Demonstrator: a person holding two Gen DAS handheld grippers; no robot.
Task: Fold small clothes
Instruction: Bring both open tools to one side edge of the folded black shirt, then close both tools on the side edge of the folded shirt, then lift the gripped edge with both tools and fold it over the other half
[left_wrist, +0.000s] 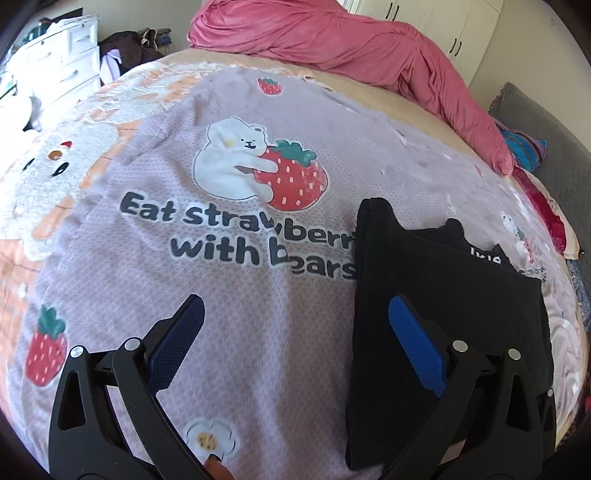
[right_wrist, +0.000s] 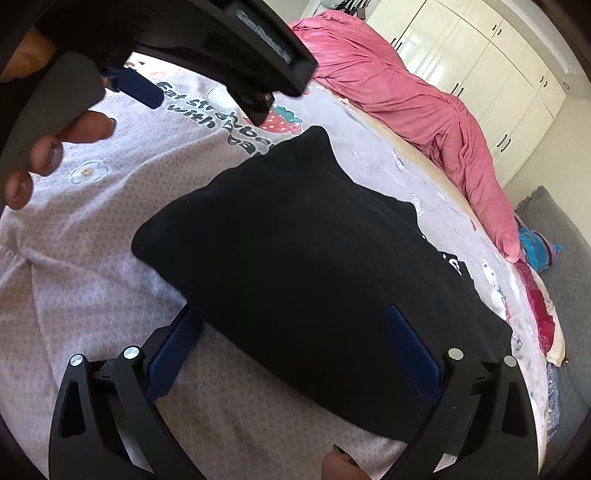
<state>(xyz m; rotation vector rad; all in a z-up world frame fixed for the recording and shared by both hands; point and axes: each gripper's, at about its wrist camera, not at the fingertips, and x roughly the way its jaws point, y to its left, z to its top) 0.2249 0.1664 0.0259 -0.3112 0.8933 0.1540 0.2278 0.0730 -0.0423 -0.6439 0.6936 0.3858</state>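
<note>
The black shirt (right_wrist: 295, 266) lies folded on the bed (left_wrist: 258, 314), middle of the frame. It looks soft and floppy; grab an edge. Left tongs (left_wrist: 295, 347) and right tongs (right_wrist: 295, 354) are wide open, holding nothing.

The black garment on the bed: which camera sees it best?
The right wrist view: the folded black garment fills the middle, nearly whole. In the left wrist view it lies at the right, partly hidden behind a finger.
</note>
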